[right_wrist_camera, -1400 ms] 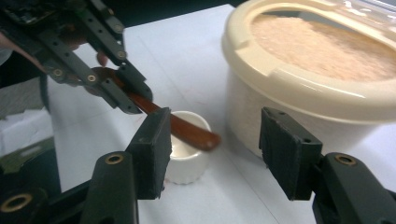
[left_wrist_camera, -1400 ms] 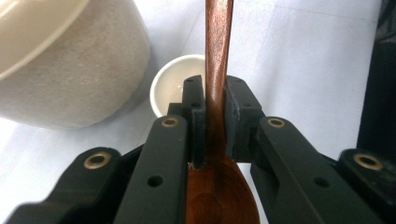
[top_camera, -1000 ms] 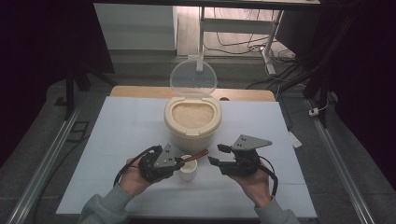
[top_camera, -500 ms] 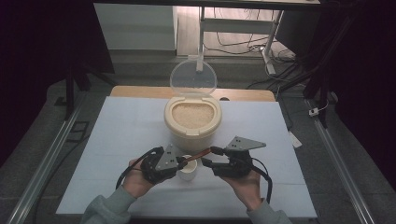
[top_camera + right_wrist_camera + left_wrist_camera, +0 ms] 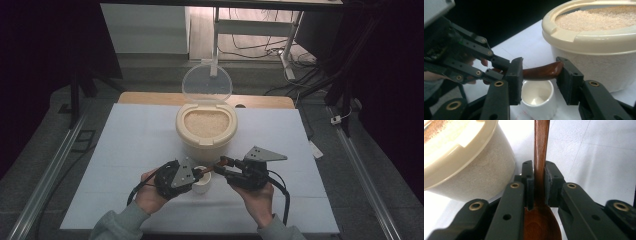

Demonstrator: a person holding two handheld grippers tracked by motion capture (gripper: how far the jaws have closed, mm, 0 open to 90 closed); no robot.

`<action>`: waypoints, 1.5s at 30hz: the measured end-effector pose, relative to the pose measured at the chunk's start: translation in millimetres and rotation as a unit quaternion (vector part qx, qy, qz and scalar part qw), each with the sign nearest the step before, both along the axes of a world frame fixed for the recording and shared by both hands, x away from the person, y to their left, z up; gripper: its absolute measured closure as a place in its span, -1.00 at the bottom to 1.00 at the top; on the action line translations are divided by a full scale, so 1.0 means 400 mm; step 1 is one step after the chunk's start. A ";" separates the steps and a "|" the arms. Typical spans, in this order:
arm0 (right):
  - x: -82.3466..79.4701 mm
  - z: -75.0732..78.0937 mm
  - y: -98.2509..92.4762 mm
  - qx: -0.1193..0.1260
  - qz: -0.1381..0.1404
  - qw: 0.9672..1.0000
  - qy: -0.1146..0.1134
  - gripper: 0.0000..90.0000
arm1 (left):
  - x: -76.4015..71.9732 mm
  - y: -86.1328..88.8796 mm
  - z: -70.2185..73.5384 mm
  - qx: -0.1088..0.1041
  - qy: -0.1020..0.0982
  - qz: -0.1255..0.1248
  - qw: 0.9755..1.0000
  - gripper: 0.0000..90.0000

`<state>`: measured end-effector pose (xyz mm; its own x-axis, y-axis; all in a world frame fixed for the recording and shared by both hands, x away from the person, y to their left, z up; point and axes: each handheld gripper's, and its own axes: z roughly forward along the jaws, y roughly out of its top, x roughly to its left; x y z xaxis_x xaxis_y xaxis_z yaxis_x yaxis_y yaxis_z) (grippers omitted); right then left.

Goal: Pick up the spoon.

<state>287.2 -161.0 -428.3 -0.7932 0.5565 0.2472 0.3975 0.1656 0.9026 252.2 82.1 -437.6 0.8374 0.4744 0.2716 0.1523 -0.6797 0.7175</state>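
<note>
A dark wooden spoon (image 5: 541, 150) is clamped at its neck by my left gripper (image 5: 539, 173), bowl toward the camera and handle pointing away. In the high view the left gripper (image 5: 196, 174) holds the spoon (image 5: 207, 171) level over a small white cup (image 5: 200, 186). My right gripper (image 5: 539, 75) is open, its jaws standing on either side of the spoon's handle end (image 5: 541, 72), just above the empty cup (image 5: 537, 96). In the high view the right gripper (image 5: 220, 165) faces the left one.
A cream tub of rice (image 5: 206, 130) with its clear lid (image 5: 206, 85) flipped up stands just behind the grippers, close to the right jaw (image 5: 596, 35). The white tabletop (image 5: 125, 145) spreads to both sides. A white scrap (image 5: 316, 149) lies near the right edge.
My right gripper has moved left until its open jaws straddle the spoon's handle. The left gripper has kept the spoon over the cup, shifting only slightly.
</note>
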 end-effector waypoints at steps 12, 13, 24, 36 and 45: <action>0.000 0.007 0.004 0.058 0.041 0.997 0.006 0.81 | 0.003 -0.002 -0.008 0.011 0.006 -0.003 1.000 0.76; -0.002 0.008 0.006 0.062 0.047 0.997 0.004 0.83 | 0.003 -0.001 -0.008 0.010 0.007 -0.004 1.000 0.76; -0.007 0.019 0.005 0.080 0.058 0.995 -0.020 0.84 | 0.002 0.020 0.000 -0.023 0.017 0.001 1.000 0.51; 0.002 0.061 -0.065 0.121 0.033 0.991 -0.037 0.84 | -0.032 0.176 -0.023 -0.113 0.030 0.080 0.990 -0.34; 0.001 0.092 -0.110 0.138 0.015 0.989 -0.058 0.84 | -0.051 0.303 -0.100 -0.134 0.068 0.142 0.978 -0.39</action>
